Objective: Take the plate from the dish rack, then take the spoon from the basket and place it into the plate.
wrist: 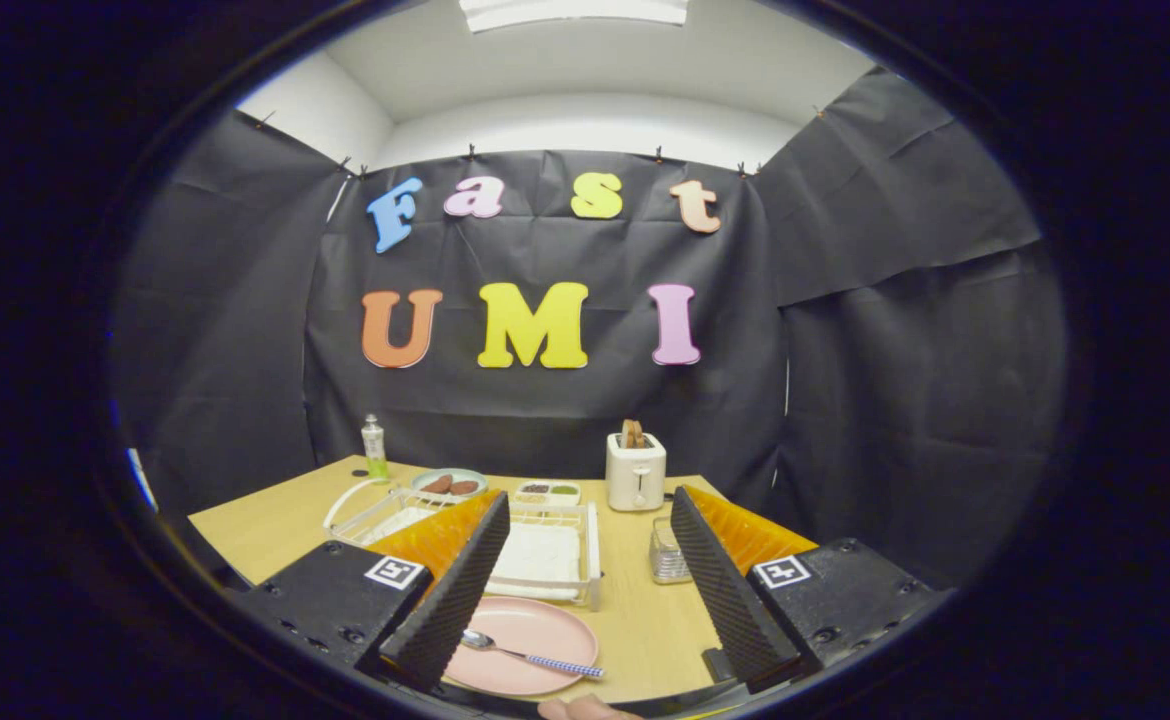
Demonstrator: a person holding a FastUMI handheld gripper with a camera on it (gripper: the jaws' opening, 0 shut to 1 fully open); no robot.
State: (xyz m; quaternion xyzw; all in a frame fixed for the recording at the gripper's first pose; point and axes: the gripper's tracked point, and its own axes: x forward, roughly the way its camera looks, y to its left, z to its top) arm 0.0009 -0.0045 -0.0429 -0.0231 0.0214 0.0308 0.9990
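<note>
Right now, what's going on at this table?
The spoon already lies in the pink plate on the wooden table, just ahead of the dish rack. The hand-held tool hangs above with its fingers wide open, gripping nothing. A wire basket and a toaster stand beyond.

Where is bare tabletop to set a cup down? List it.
Free: the wood strip between the dish rack and the basket, running down beside the pink plate. Crowded: the far edge, with bottle, bowl, tray, toaster. The tool hangs open.
</note>
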